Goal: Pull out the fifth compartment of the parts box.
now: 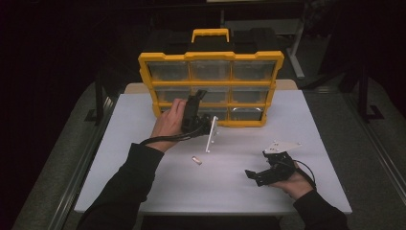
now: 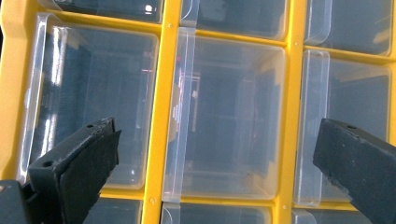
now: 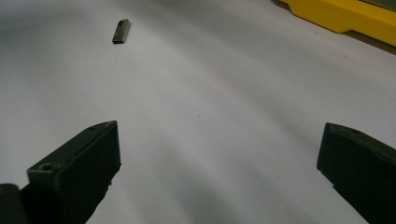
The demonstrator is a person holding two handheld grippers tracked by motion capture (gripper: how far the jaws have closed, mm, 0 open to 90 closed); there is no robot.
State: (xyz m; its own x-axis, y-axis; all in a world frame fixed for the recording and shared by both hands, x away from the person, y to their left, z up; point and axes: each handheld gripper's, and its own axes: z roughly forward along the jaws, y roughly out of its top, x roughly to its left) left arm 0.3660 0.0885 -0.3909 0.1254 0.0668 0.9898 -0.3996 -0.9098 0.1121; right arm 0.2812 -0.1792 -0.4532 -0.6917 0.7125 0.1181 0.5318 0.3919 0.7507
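A yellow organizer (image 1: 210,56) with clear plastic drawers stands upright at the back of the white table (image 1: 143,191). My left gripper (image 1: 198,97) is open and held up against its middle rows. In the left gripper view the open left gripper (image 2: 215,163) faces a clear drawer (image 2: 229,116), with nothing between the jaws. A small flat metal piece (image 1: 196,160) lies on the table between the two hands. My right gripper (image 1: 254,175) rests open, low over the table at the front right. In the right gripper view the right gripper (image 3: 217,163) is open over bare table, with the metal piece (image 3: 120,31) well ahead.
The organizer's yellow base (image 3: 345,16) crosses the far corner of the right gripper view. A black case with a yellow handle (image 1: 210,34) sits behind the organizer. The table's edges drop to a dark floor on both sides.
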